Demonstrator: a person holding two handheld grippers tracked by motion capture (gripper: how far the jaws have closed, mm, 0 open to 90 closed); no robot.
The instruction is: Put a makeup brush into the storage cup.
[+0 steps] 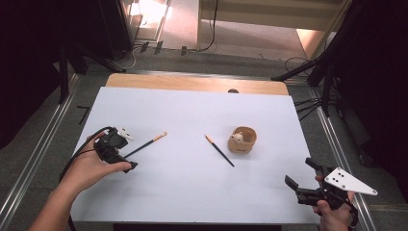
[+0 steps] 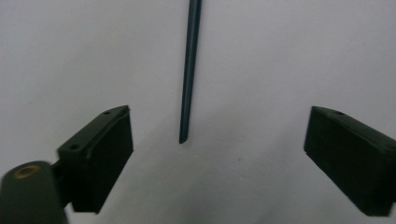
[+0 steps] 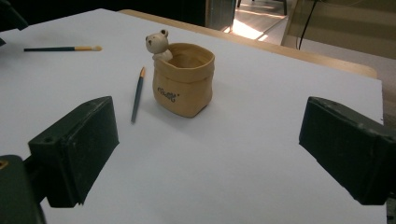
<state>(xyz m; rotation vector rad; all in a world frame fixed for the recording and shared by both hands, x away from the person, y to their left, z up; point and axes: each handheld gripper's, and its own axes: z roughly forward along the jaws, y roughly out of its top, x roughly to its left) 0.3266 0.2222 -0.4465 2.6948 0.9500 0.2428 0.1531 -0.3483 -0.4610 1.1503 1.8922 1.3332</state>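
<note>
White table (image 1: 192, 192), brush (image 2: 189, 70) between left tongs (image 2: 219, 154)

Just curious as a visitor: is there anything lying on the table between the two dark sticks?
No. In the high view, the sheet between the left chopstick and the chopstick by the bear pot is bare white table cover.

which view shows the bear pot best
The right gripper view: the tan bear pot stands close and sharp, bear figure on its rim, small lettering on its front. The high view shows the pot small, from above.
</note>
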